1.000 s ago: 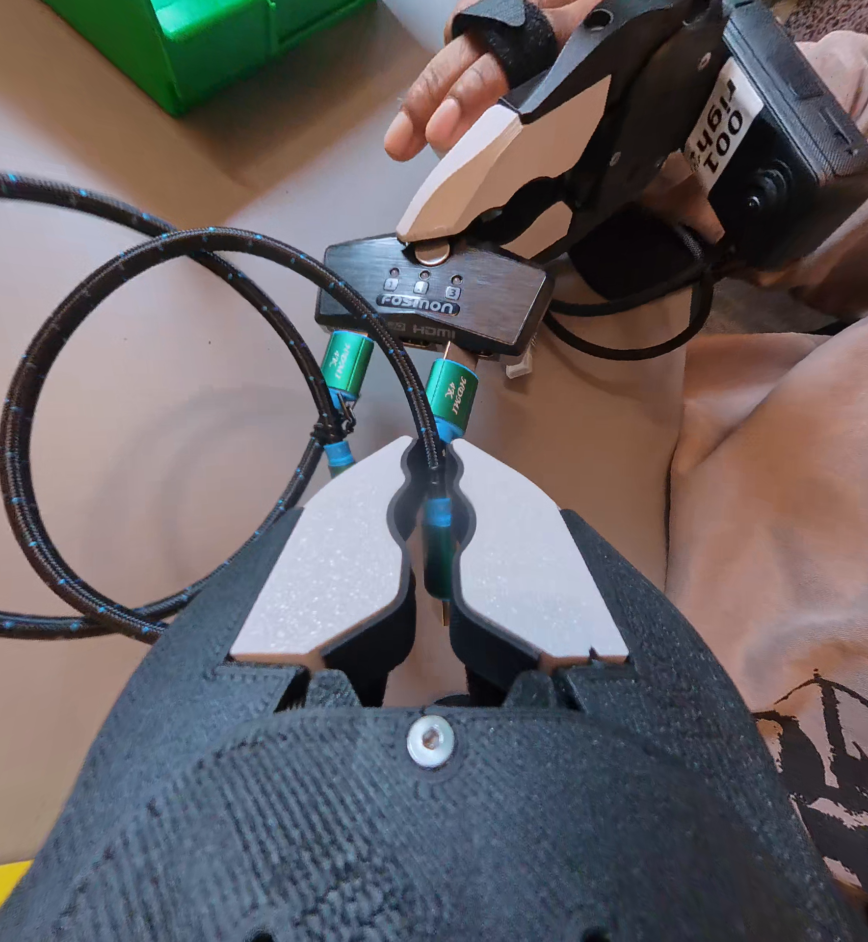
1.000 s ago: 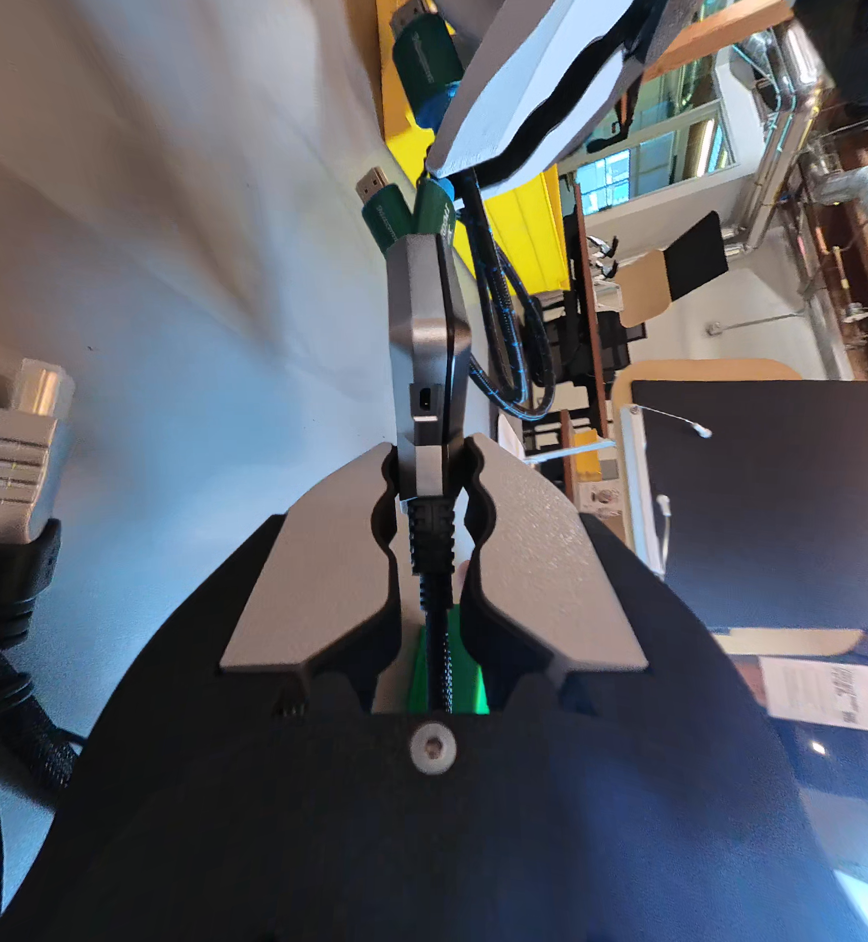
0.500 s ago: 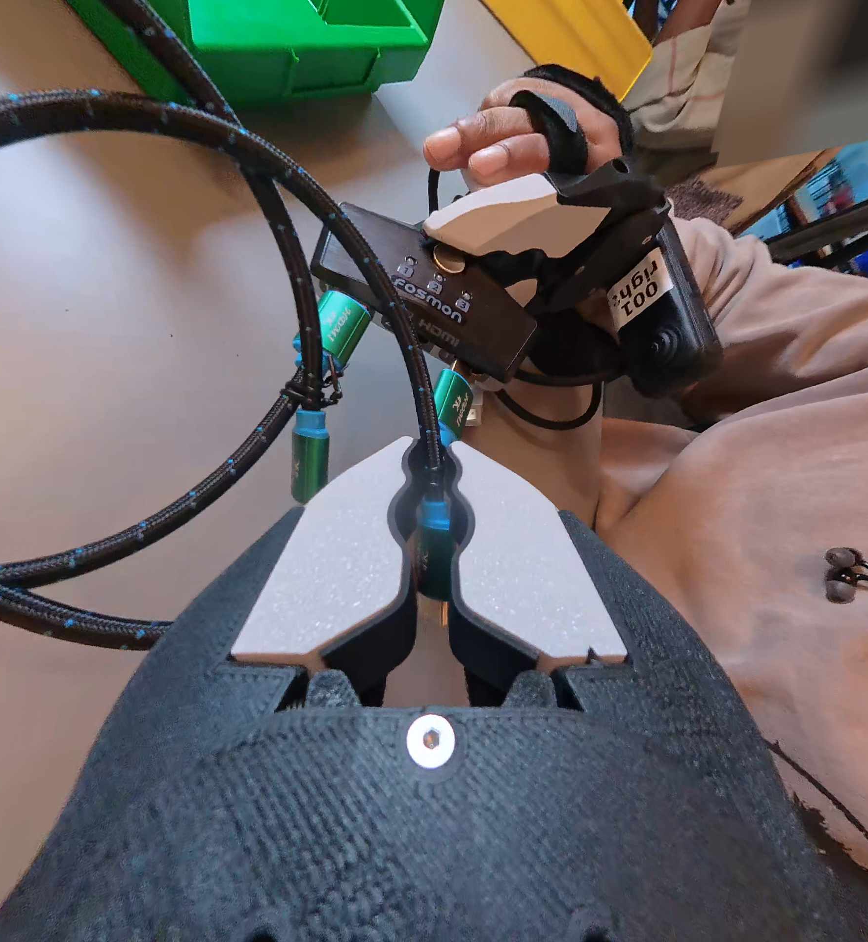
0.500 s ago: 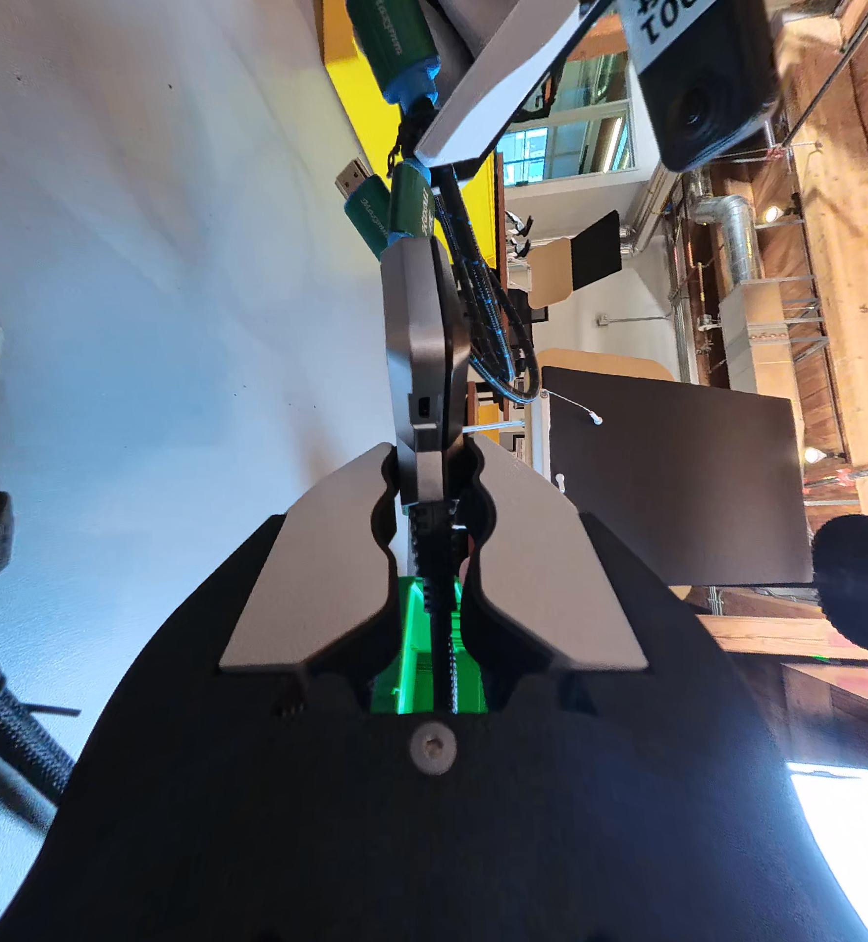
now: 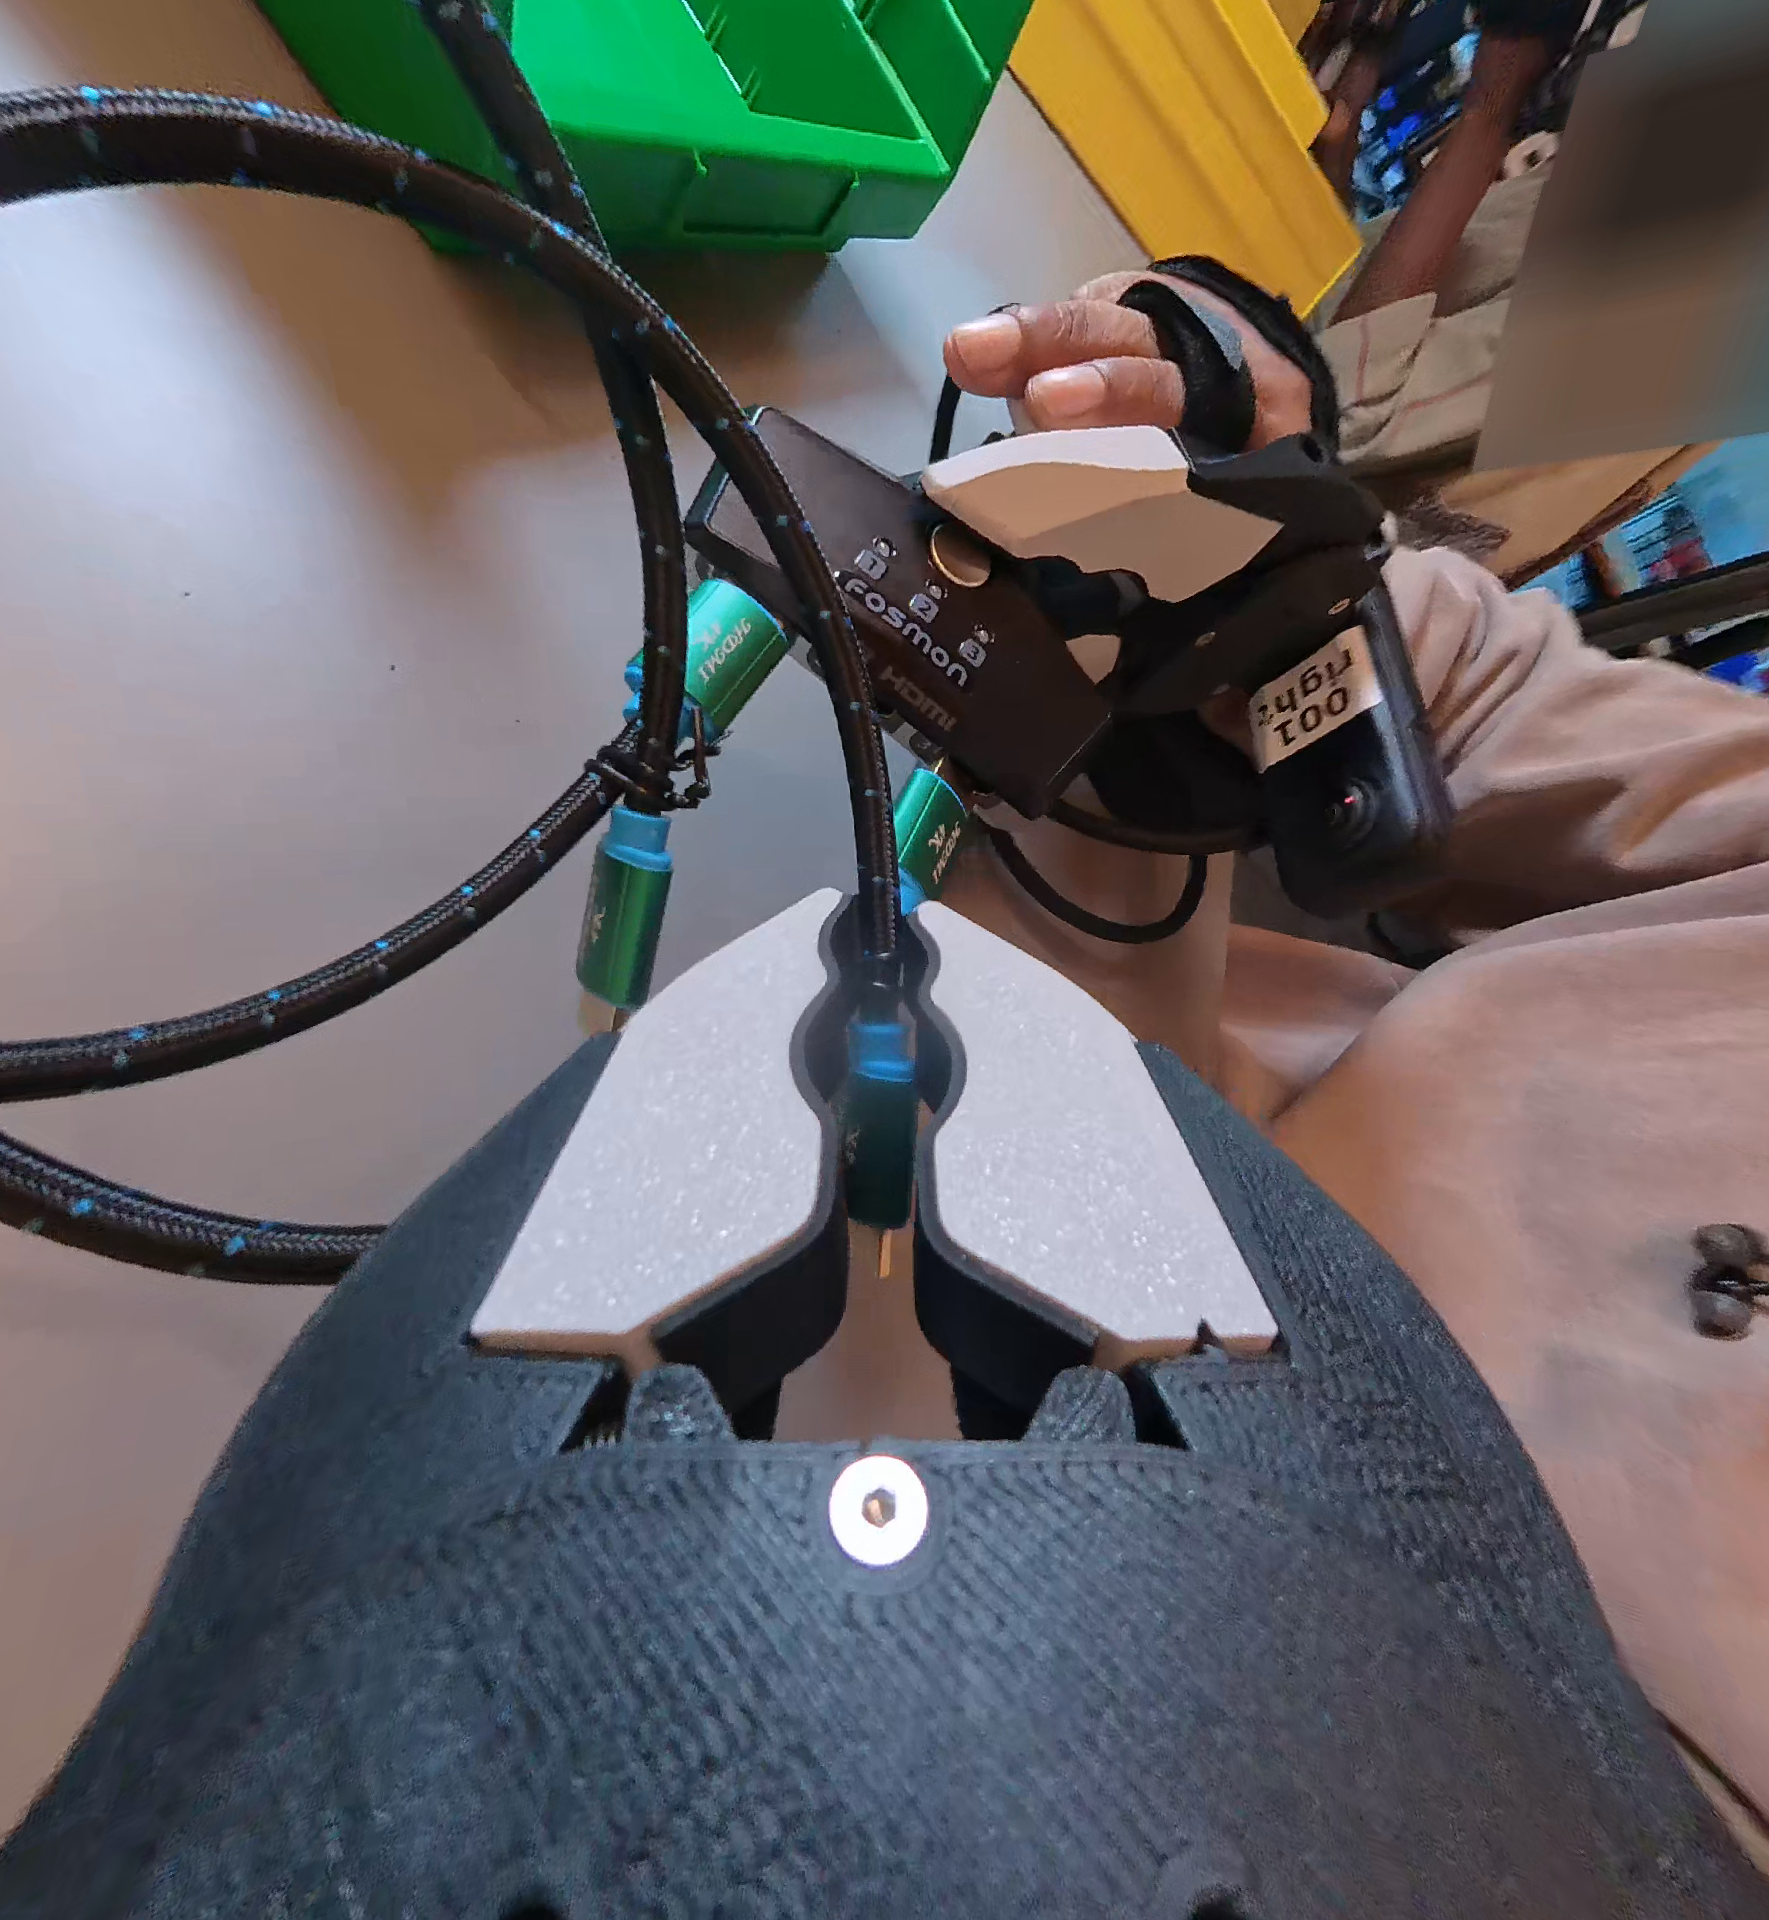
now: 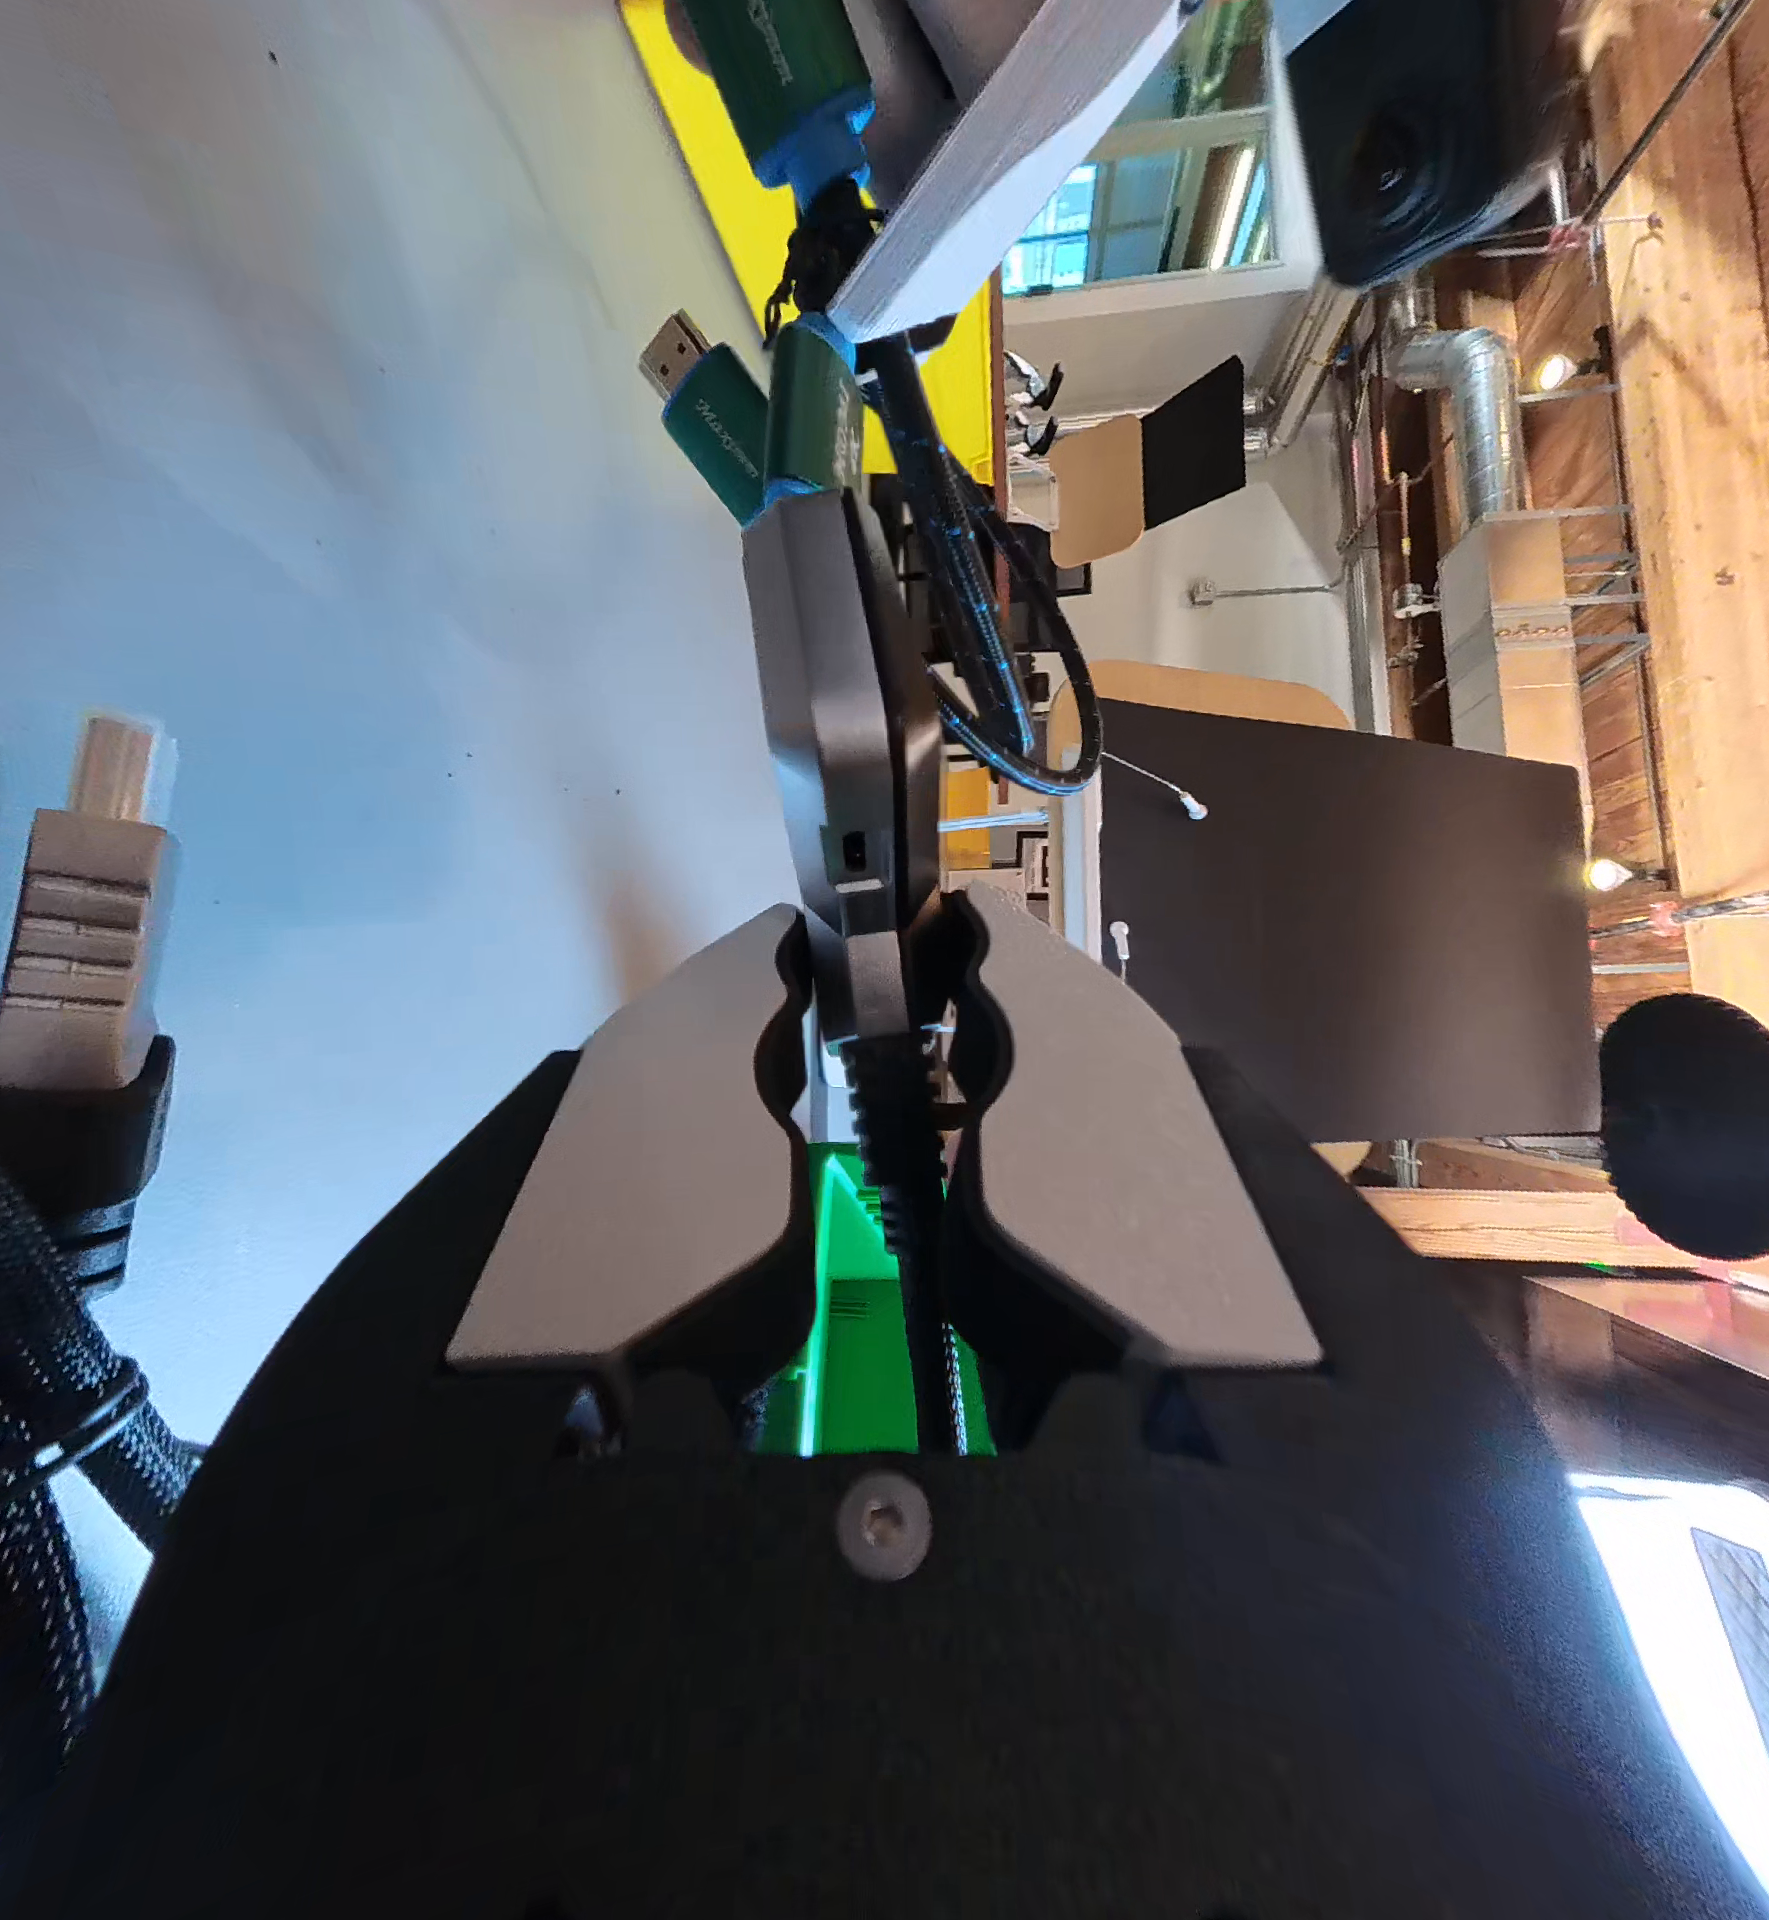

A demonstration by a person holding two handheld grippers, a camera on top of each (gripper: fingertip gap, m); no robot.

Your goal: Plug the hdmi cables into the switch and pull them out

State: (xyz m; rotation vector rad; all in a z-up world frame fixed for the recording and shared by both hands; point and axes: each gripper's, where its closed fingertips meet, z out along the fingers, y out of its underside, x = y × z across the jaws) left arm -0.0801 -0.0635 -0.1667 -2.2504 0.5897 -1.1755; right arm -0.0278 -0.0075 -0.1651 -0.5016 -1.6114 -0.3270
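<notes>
My left gripper (image 5: 875,920) is shut on a green HDMI plug (image 5: 875,1127) whose metal tip points back at the camera; its black braided cable (image 5: 651,343) loops up and left. My right gripper (image 6: 880,920) is shut on one end of the black switch (image 6: 828,707), holding it tilted above the table. In the left wrist view the switch (image 5: 901,623) sits just ahead, with the right gripper (image 5: 1067,499) on it. Two green plugs (image 5: 734,655) (image 5: 932,836) sit in its ports. A third green plug (image 5: 622,914) hangs loose, tied to the cable.
A green bin (image 5: 755,104) and a yellow bin (image 5: 1171,135) stand at the far side of the beige table (image 5: 184,520). A person's sleeve and clothing (image 5: 1534,1039) fill the right. A silver plug (image 6: 80,935) on a thick braided cable lies at the left. There is about 8 centimetres between the tips of the two grippers.
The switch has risen off the table and tilted, carried by the right gripper. The cable loops have swung up with it. Both grippers have kept their hold.
</notes>
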